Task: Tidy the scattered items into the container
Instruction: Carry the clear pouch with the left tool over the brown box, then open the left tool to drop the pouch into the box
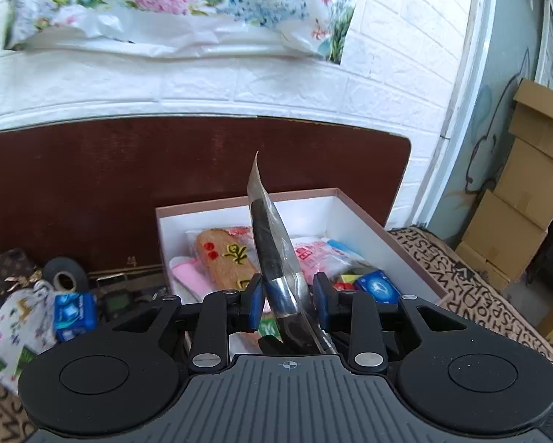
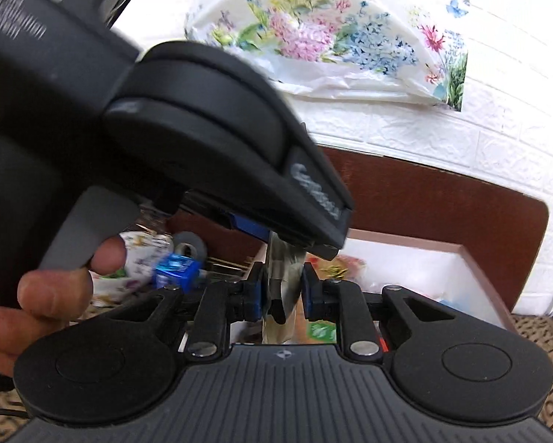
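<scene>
White brick wall behind; open box (image 1: 368, 217) w/ snacks inside. Sealed dark packet (image 1: 276, 258) stands upright over box between both grippers: left gripper (image 1: 286, 297) jaws apart, right gripper (image 2: 280, 297) jaws apart too. Step: dropping packet in. Next: pull clear, then blue pack (image 1: 73, 315).

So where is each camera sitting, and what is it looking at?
Left wrist: on the left claw, facing the white box; its open fingers flank a clear packet.
Right wrist: on the right claw, facing the other claw and the hand gripping it.
Both show the packet, box and blue pack.
</scene>
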The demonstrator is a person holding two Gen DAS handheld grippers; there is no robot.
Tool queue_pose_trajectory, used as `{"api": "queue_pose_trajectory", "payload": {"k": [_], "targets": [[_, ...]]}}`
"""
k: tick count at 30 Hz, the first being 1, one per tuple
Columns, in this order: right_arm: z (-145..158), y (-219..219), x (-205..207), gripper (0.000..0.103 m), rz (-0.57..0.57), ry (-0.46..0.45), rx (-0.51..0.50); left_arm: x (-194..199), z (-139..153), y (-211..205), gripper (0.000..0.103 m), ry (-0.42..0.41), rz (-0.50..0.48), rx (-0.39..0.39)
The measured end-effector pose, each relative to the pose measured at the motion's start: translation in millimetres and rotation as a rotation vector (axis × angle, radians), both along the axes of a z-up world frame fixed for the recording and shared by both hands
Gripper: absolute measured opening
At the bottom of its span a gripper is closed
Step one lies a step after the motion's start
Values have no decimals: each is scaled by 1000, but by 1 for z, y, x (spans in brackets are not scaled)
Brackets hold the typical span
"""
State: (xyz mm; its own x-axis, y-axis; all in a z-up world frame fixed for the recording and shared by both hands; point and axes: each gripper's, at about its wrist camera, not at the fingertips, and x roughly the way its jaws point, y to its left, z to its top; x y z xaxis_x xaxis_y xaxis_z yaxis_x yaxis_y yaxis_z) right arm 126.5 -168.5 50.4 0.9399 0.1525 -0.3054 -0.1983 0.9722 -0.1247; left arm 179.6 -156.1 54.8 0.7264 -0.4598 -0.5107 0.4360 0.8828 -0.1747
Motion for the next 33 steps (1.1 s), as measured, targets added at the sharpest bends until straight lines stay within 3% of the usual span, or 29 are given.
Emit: {"api": "queue_pose_trajectory", "payload": {"k": [4, 10, 20, 21, 25, 27, 29, 33], "targets": [[-10, -5, 26, 22, -10, 39, 15, 30, -12, -2, 28, 55, 3, -5], [-15, -9, 50, 22, -49, 24, -20, 59, -10, -14, 27, 49, -35, 11], [-20, -35, 89, 23, -119, 40, -163, 106, -15, -57, 31, 62, -103, 12], [-22, -38, 92, 23, -126, 43, -179, 110, -17, -62, 36, 57, -106, 23], [-34, -45, 106, 25, -172, 73, -247, 123, -29, -72, 92, 70, -97, 63], [-41, -49, 108, 38, -188, 89, -266, 124, -36, -70, 98, 67, -85, 69], [-45, -51, 103, 68, -203, 72, -277, 122, -42, -66, 98, 64, -92, 83], [-50, -48, 91, 90, -211, 37, -300, 118, -54, -62, 98, 86, -86, 125]]}}
